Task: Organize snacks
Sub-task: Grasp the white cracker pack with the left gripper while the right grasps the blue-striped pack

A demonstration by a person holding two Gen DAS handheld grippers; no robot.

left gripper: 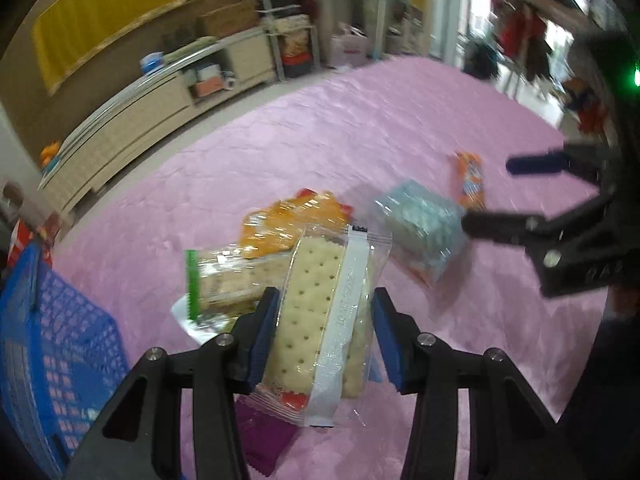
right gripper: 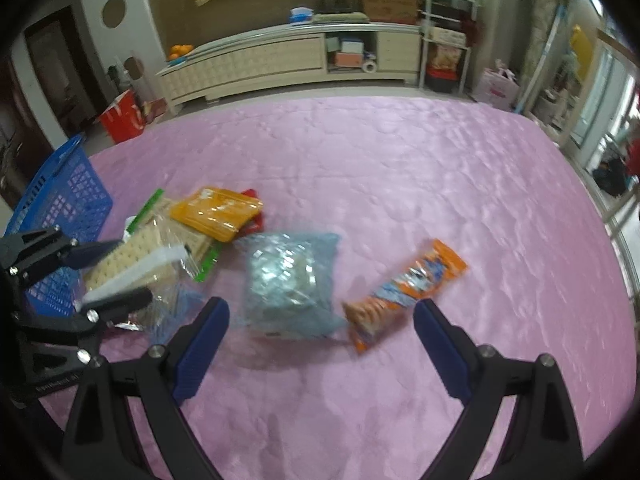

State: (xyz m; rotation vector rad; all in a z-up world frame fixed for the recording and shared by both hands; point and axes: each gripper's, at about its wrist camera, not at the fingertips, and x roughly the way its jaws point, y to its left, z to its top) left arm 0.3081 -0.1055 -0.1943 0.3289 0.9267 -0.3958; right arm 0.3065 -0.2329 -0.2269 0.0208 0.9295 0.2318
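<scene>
Left wrist view. Left gripper (left gripper: pixel 324 332): blue pads clamped on a clear cracker packet (left gripper: pixel 326 320) with a white seam strip, held above the pink bedspread (left gripper: pixel 360 128). Behind the packet: a green-edged cracker pack (left gripper: pixel 224 276) and an orange snack bag (left gripper: pixel 288 220), overlapping. A purple wrapper (left gripper: pixel 260 436) lies below the held packet, partly hidden by the fingers. Pale blue bag (left gripper: pixel 420 224): on the bedspread, right of the pile. Orange-and-blue snack pack (left gripper: pixel 470 180): beyond it, near the right gripper (left gripper: pixel 488 196), whose fingers stand spread apart with nothing between them. Blue lattice basket (left gripper: pixel 52 340): at the left edge of the bedspread.

Right wrist view. Right gripper (right gripper: pixel 320 328): released, fingers wide, hovering over the bedspread (right gripper: pixel 400 160). Pale blue bag (right gripper: pixel 290 280) sits ahead between the fingers; orange-and-blue snack pack (right gripper: pixel 404 292) lies just beside it, toward the right finger. Left gripper (right gripper: pixel 108 276) at the far left, gripping the cracker packet (right gripper: pixel 132 264). Orange snack bag (right gripper: pixel 218 212) and green-edged pack (right gripper: pixel 176 232) behind. Blue basket (right gripper: pixel 60 204) beyond, at the edge.
</scene>
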